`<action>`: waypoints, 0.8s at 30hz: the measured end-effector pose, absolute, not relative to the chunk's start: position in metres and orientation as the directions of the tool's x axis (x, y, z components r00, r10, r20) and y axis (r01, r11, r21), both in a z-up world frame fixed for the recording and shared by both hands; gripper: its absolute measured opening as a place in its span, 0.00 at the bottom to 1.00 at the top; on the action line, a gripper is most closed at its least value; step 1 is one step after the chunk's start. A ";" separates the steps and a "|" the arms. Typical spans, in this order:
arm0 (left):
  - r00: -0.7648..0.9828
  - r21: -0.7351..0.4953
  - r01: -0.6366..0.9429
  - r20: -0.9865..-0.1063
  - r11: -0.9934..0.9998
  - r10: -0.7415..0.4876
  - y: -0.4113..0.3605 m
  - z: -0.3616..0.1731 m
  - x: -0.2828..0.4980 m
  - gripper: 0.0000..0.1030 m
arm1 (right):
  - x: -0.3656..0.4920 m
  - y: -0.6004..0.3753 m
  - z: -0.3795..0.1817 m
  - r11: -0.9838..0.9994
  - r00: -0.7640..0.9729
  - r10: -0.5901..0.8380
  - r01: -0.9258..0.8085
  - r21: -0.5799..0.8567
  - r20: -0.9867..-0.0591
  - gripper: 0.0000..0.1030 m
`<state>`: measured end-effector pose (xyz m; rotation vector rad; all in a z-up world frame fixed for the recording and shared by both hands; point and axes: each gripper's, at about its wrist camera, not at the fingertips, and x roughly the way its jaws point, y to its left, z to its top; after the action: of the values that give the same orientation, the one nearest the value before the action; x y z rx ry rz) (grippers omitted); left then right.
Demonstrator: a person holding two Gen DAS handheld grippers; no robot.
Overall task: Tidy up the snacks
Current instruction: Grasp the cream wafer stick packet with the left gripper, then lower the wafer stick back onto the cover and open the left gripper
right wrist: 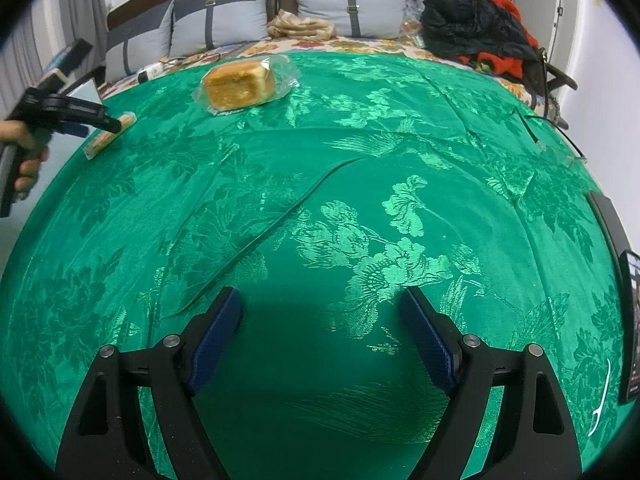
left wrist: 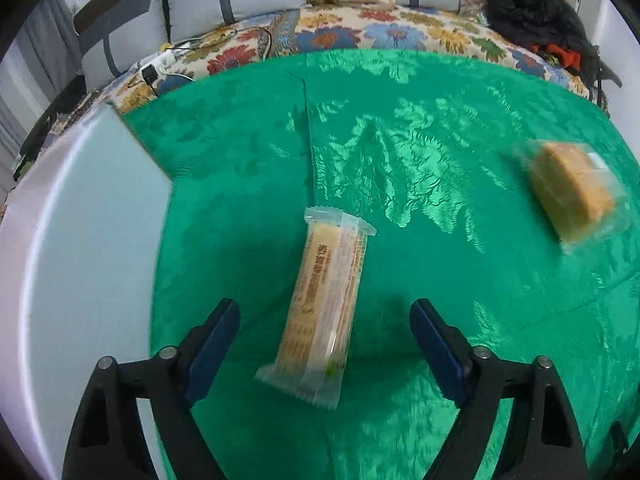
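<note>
Between the wide-open, empty left gripper (left wrist: 324,312) lay the long wrapped snack bar (left wrist: 324,304), its long axis running along the fingers. Farther right on the green cloth (left wrist: 400,160) sat the wrapped cake (left wrist: 572,188); the right gripper (right wrist: 320,308), also open and empty, hovered well short of it.

I count two wrapped snacks on the green cloth (left wrist: 420,168): one long bar in a clear wrapper (left wrist: 322,304) and one square golden cake in clear plastic (left wrist: 572,188). I see one white tray-like surface (left wrist: 80,264) at the left edge. I have two grippers, the left gripper (left wrist: 324,320) and the right gripper (right wrist: 322,310), each with two blue-padded fingers. On the far bed I count three grey cushions (right wrist: 224,26), one folded beige cloth (right wrist: 300,24), and one heap of black and red clothing (right wrist: 480,28). One dark phone-like device (right wrist: 631,320) lies at the right edge.
</note>
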<state>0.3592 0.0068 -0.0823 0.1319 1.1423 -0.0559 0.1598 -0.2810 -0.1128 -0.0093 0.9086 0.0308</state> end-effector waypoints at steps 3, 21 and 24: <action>0.421 0.040 0.116 -0.907 0.992 -0.012 0.006 -0.086 0.362 0.54 | 0.160 -0.281 -0.113 1.000 0.615 0.023 -0.031 0.006 -0.789 0.83; 0.472 -0.119 0.110 -0.867 0.987 -0.157 0.005 -0.052 0.196 0.29 | 0.159 -0.281 -0.113 1.000 0.615 0.022 -0.030 0.005 -0.788 0.83; 0.495 -0.095 0.121 -0.857 0.988 -0.143 -0.001 -0.056 0.166 0.29 | 0.160 -0.280 -0.113 1.000 0.614 0.017 -0.031 -0.002 -0.789 0.83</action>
<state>0.1661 -0.0010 -0.0563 -0.0234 1.0413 -0.1596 0.1596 -0.2800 -0.1129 -0.0165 0.9089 0.0279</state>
